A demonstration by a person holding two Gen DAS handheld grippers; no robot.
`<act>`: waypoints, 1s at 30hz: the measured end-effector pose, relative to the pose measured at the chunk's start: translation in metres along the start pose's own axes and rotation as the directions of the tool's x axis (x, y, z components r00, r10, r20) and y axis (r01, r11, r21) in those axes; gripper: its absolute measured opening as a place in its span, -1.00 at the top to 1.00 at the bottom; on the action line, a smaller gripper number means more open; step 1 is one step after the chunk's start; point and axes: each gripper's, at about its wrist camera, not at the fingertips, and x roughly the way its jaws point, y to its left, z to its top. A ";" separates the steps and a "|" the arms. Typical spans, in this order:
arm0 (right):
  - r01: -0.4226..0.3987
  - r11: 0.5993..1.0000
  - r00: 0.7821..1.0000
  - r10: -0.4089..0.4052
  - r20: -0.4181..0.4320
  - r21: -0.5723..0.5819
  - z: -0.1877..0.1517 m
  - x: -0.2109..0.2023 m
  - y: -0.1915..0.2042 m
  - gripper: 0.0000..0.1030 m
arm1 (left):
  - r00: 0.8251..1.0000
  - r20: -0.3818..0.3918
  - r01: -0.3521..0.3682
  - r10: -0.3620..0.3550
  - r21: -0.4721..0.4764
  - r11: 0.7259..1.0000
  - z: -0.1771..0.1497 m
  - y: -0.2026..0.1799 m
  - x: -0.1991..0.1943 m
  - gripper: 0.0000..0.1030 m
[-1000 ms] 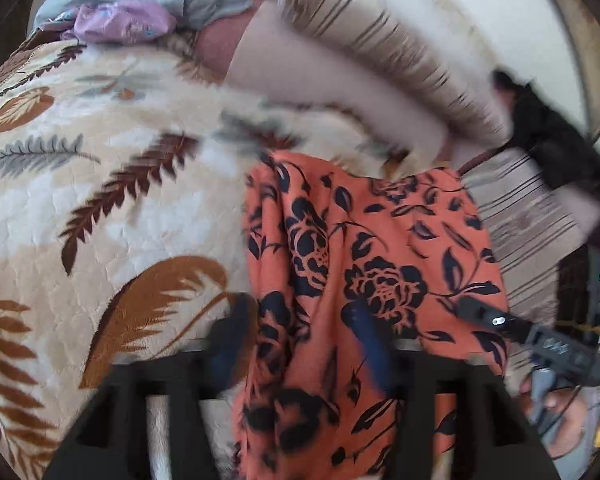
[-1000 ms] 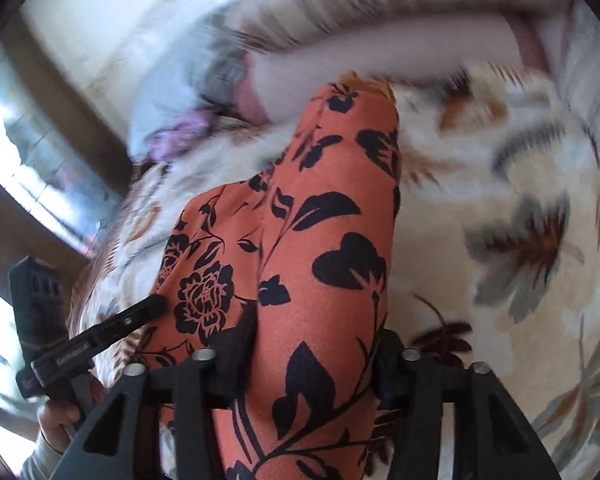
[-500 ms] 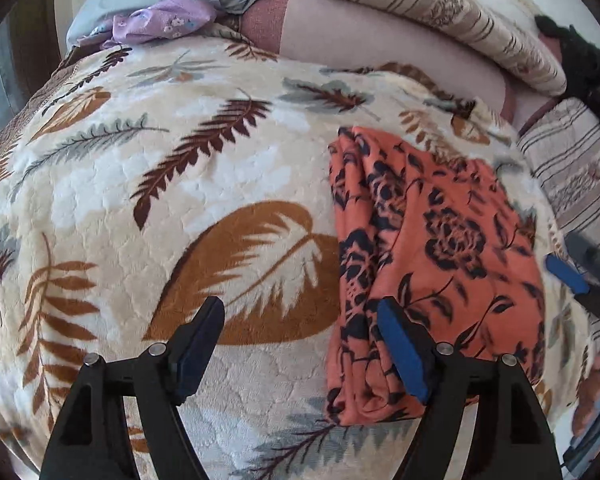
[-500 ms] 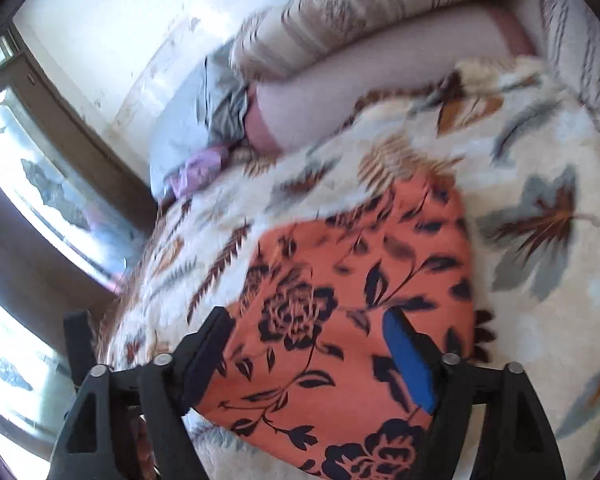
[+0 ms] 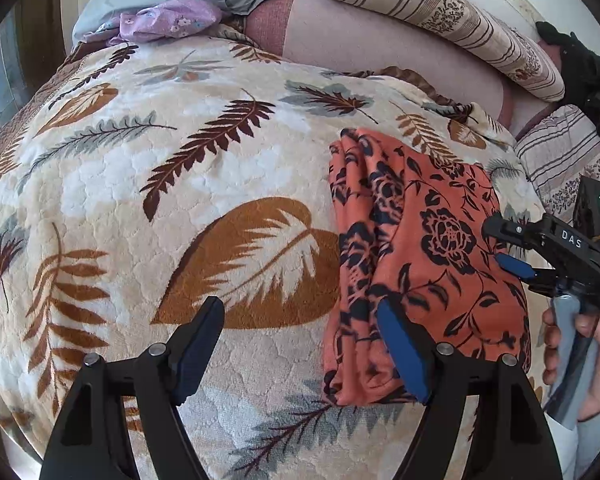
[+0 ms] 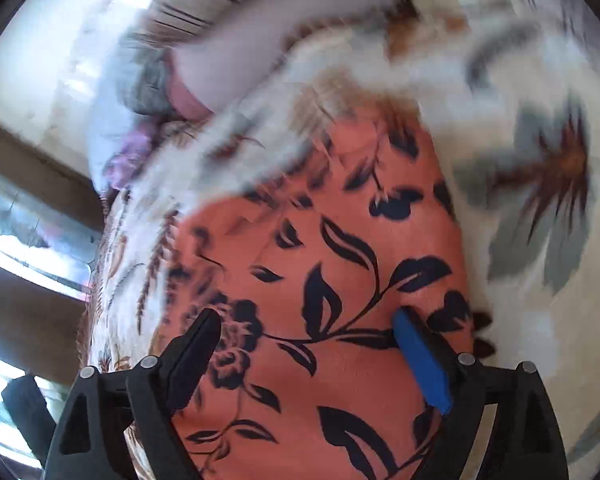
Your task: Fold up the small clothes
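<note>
- Orange garment (image 5: 428,256) with black flower print, folded into a long bundle, lying on right part of leaf-print blanket (image 5: 148,184).
- Left gripper (image 5: 300,344) jaws spread, nothing pinched, one pad over garment's near edge.
- Right gripper (image 6: 308,356) jaws opening, hovering over garment, pads not pressing it.
- Left view only: hand (image 5: 592,356) gripping right tool's handle, purple cloth (image 5: 168,20), striped pillow (image 5: 448,20).
- Right view blurred; bright window at left.
</note>
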 end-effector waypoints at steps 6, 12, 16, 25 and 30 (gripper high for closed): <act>-0.064 0.990 0.993 0.076 0.091 -0.125 -0.036 -0.061 0.046 -0.75 | 1.000 0.015 -0.019 0.019 -0.004 1.000 -0.007 0.003 -0.013 -0.54; 0.002 0.990 0.994 -0.017 -0.109 -0.139 -0.083 -0.017 0.029 -0.75 | 0.999 0.034 0.001 0.000 -0.009 1.000 -0.022 -0.004 -0.039 -0.54; -0.034 0.988 0.999 0.040 0.033 -0.153 -0.088 -0.064 0.048 -0.74 | 0.995 0.099 -0.020 0.020 -0.004 1.000 -0.038 -0.005 -0.065 -0.67; 0.275 0.937 0.950 -0.231 0.210 -0.215 -0.170 -0.124 0.035 -0.98 | 0.983 0.135 -0.137 0.121 0.120 0.983 -0.053 -0.051 -0.073 -0.96; 0.369 0.895 0.918 -0.309 0.246 -0.251 -0.184 -0.147 0.031 -0.99 | 0.984 0.145 -0.124 0.103 0.146 0.981 -0.053 -0.078 -0.079 -0.96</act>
